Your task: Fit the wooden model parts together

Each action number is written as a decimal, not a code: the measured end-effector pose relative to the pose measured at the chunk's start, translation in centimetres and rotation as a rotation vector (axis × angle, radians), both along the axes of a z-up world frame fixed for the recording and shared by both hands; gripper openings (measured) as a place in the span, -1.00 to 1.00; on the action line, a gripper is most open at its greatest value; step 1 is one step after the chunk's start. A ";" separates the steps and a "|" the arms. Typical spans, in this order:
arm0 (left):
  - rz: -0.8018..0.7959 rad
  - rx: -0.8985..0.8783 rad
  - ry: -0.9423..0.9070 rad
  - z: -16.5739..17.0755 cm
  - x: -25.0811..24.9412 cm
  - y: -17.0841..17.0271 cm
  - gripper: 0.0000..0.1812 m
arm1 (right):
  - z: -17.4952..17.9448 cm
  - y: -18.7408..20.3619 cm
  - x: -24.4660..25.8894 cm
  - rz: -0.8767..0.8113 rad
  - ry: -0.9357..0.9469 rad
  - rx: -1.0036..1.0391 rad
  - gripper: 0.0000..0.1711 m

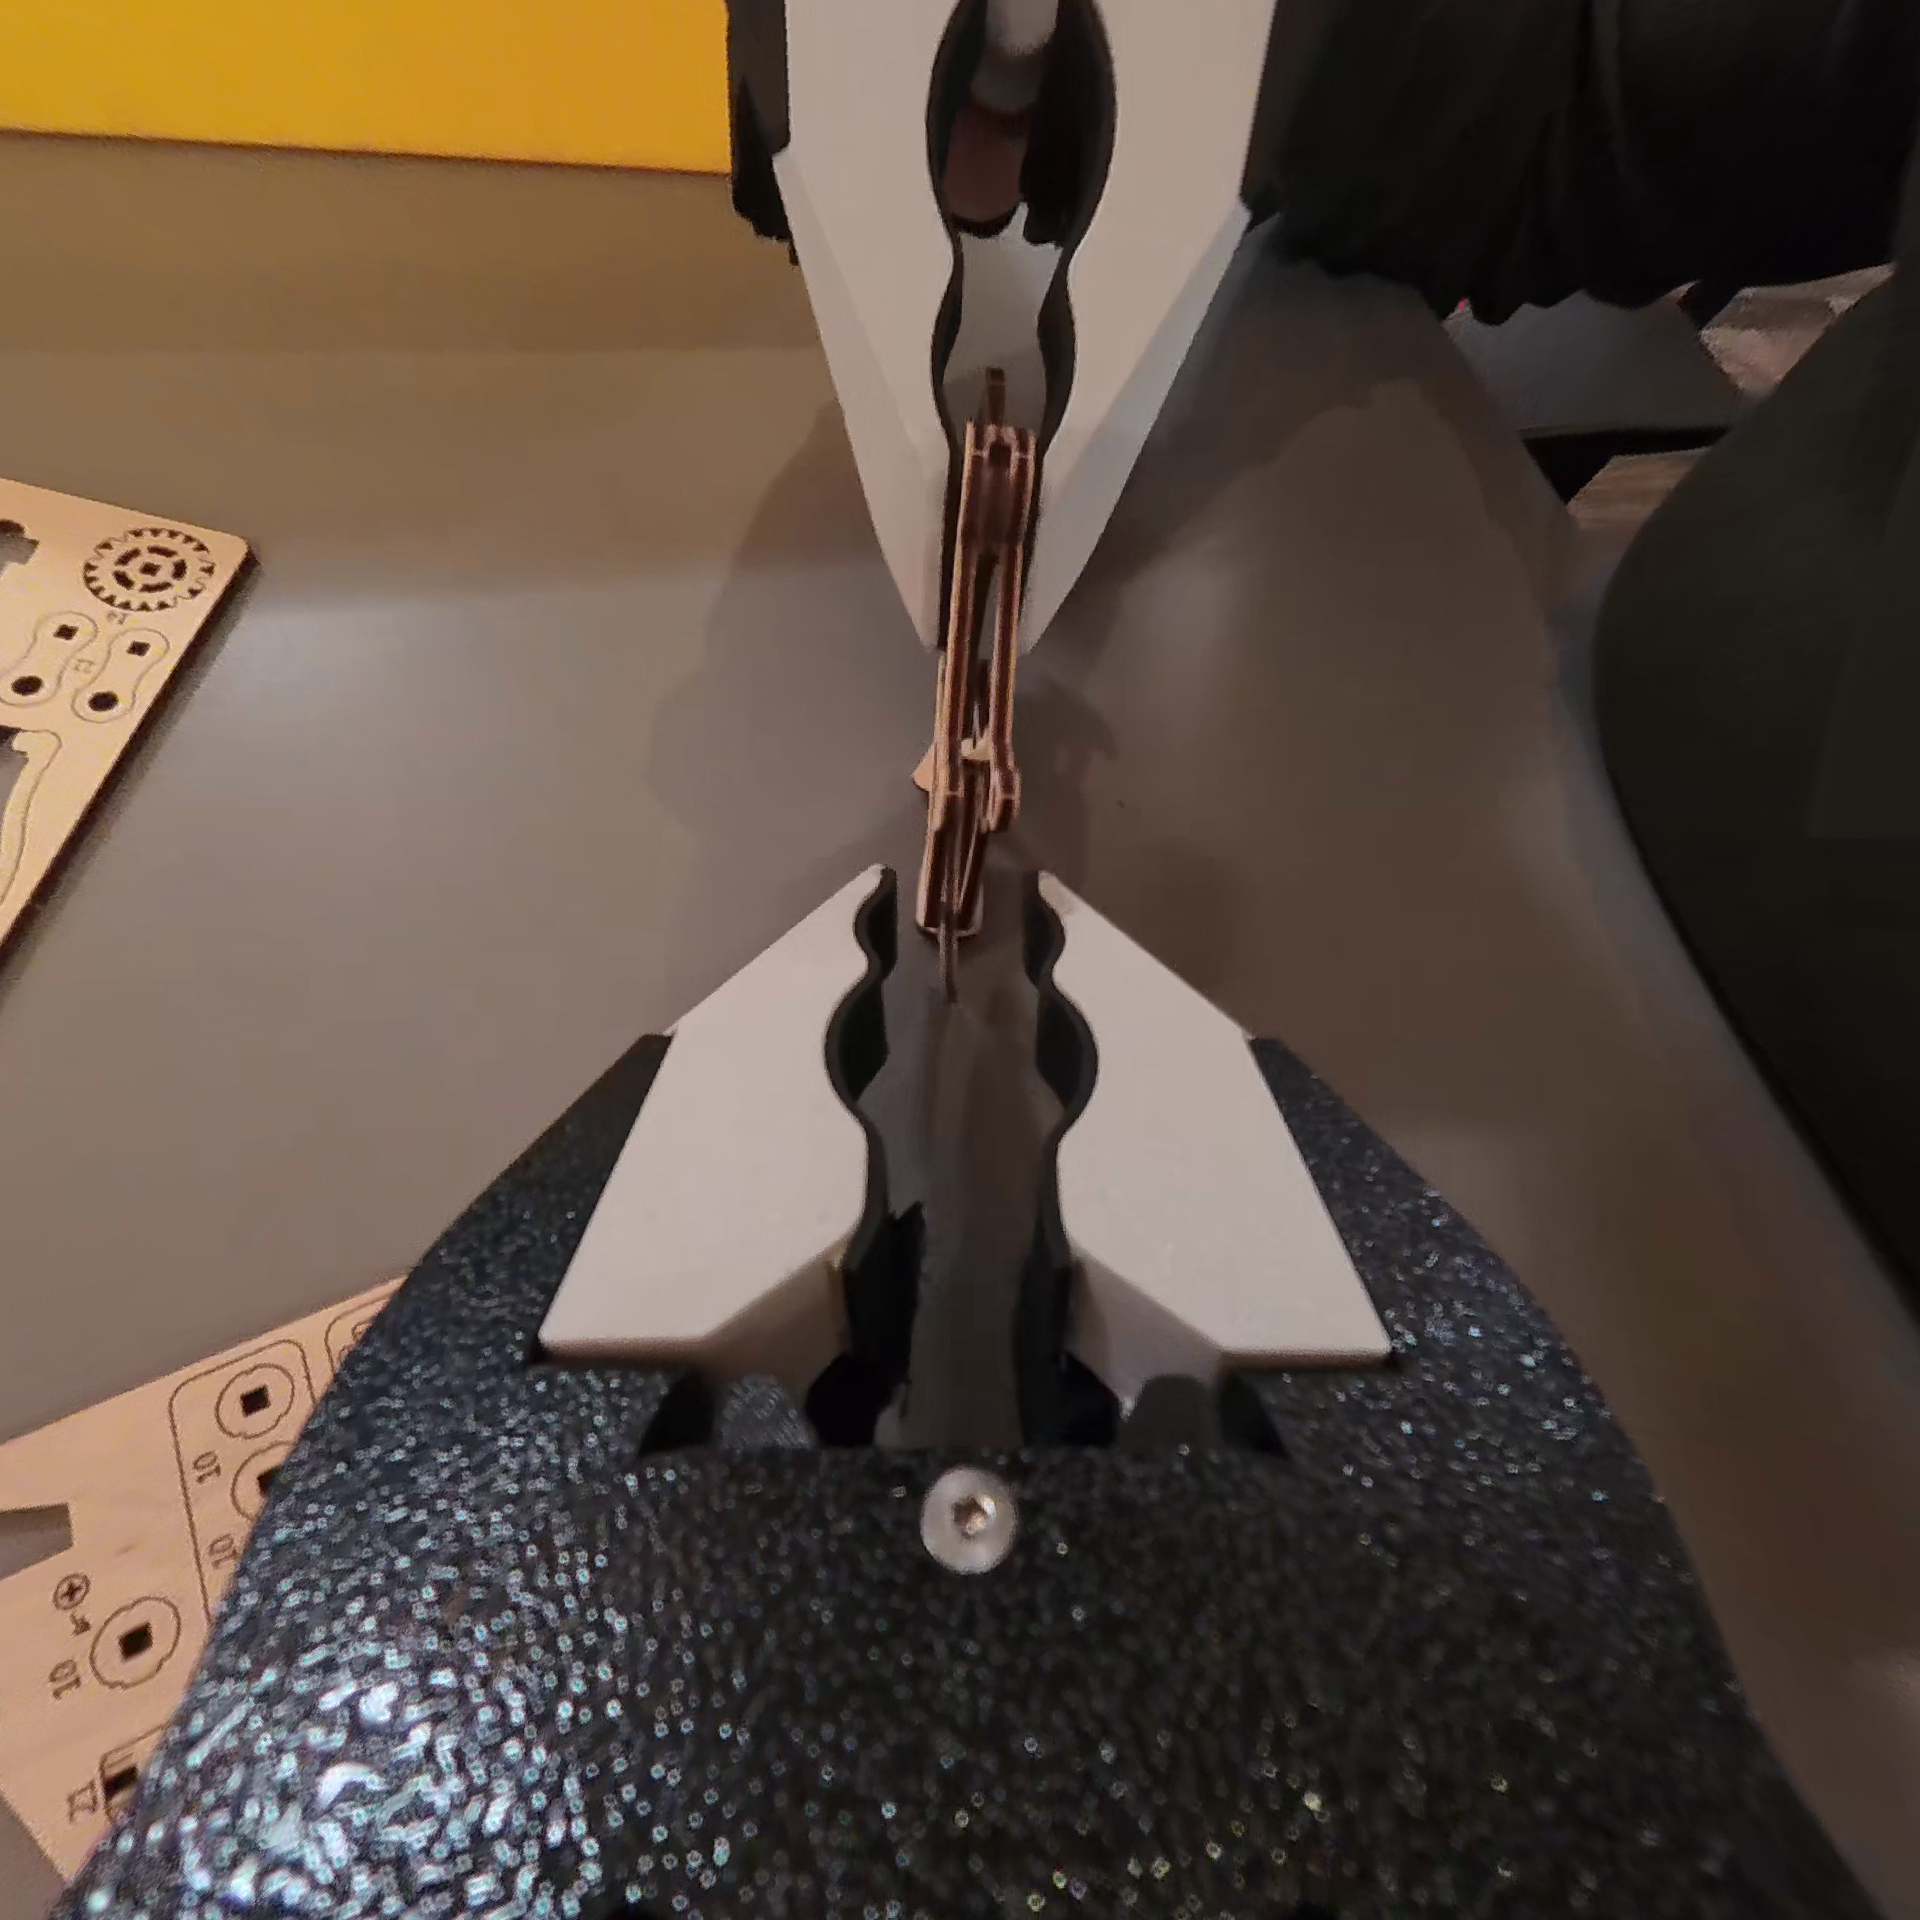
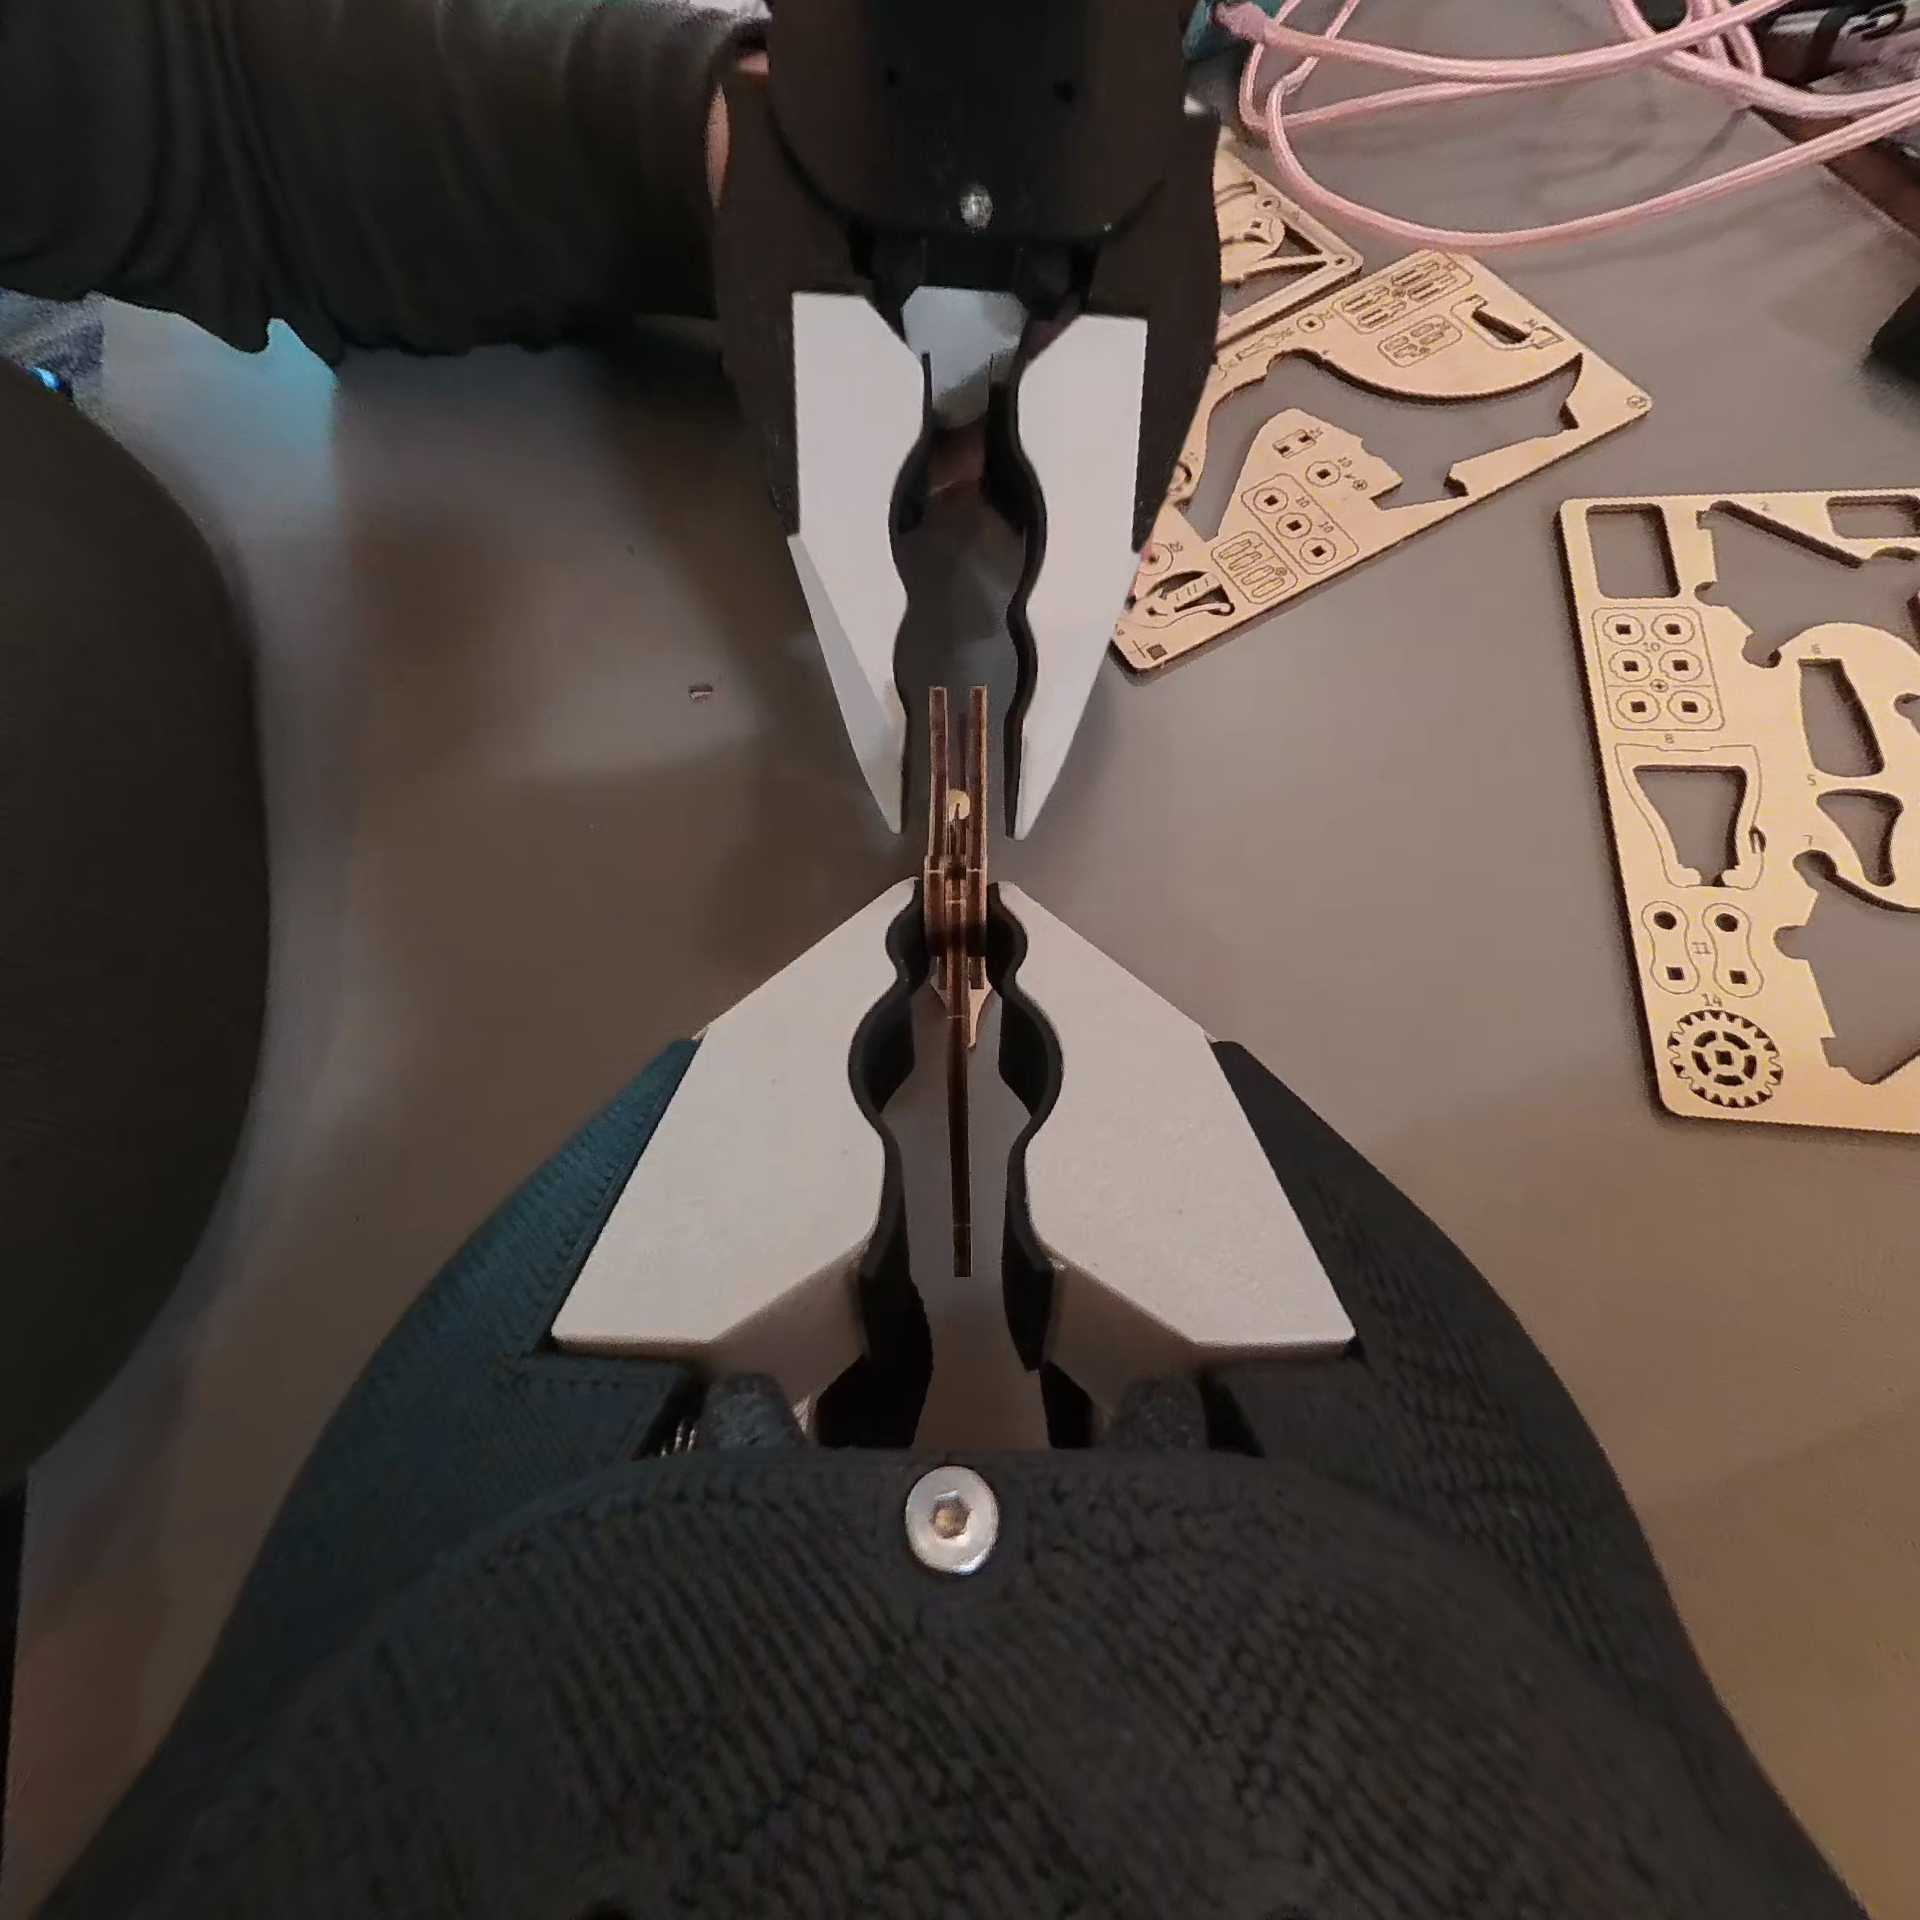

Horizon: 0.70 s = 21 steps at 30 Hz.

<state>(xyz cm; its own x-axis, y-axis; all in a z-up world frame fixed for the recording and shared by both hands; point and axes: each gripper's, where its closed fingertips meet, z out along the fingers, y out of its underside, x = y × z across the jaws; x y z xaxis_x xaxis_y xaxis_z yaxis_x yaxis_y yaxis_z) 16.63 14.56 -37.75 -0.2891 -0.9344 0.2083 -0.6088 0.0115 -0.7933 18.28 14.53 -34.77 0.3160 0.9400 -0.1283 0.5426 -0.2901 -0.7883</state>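
A small wooden model assembly (image 2: pixel 951 883) of thin layered plates is held edge-on above the grey table (image 2: pixel 520 623). My right gripper (image 2: pixel 961 904) is shut on it near its middle; one thin plate runs back between the fingers. My left gripper (image 1: pixel 961 894) faces it from the opposite side, open, with its fingertips on either side of the assembly's far end (image 1: pixel 951 914) and a gap on both sides. The right gripper (image 1: pixel 982 634) shows at the top of the left wrist view, clamping the assembly (image 1: pixel 977 675). The left gripper (image 2: pixel 954 826) shows at the top of the right wrist view.
Laser-cut wooden part sheets lie flat on the table (image 2: pixel 1766 810) (image 2: pixel 1351 447) (image 1: pixel 104 665) (image 1: pixel 208 1455). Pink cables (image 2: pixel 1455 135) trail at the far right. A person's dark sleeve (image 2: pixel 364 156) and a dark rounded object (image 2: pixel 104 831) sit close by. The grippers are tip to tip, or close to it.
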 end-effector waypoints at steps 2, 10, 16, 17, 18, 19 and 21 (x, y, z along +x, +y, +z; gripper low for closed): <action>-0.005 0.005 0.004 -0.1 0.2 0.0 -0.80 | 0.0 0.0 0.1 0.002 -0.006 0.005 -0.91; -0.008 -0.018 -0.014 0.2 0.4 -0.1 -0.91 | -0.1 0.0 0.0 0.009 0.006 0.001 -0.91; -0.018 0.035 0.009 0.2 0.3 -0.1 -0.92 | -0.1 0.0 0.0 0.012 0.012 -0.003 -0.91; -0.019 0.036 0.012 0.2 0.3 -0.1 -0.92 | -0.1 -0.1 0.0 0.014 0.012 -0.002 -0.91; -0.016 0.036 0.011 0.2 0.3 -0.1 -0.92 | -0.2 0.0 0.1 0.013 0.010 -0.001 -0.91; -0.014 0.035 0.009 0.2 0.3 -0.1 -0.92 | -0.2 0.0 0.1 0.012 0.007 0.002 -0.91; -0.017 0.035 0.010 0.2 0.3 -0.1 -0.92 | -0.2 0.0 0.1 0.013 0.001 0.006 -0.91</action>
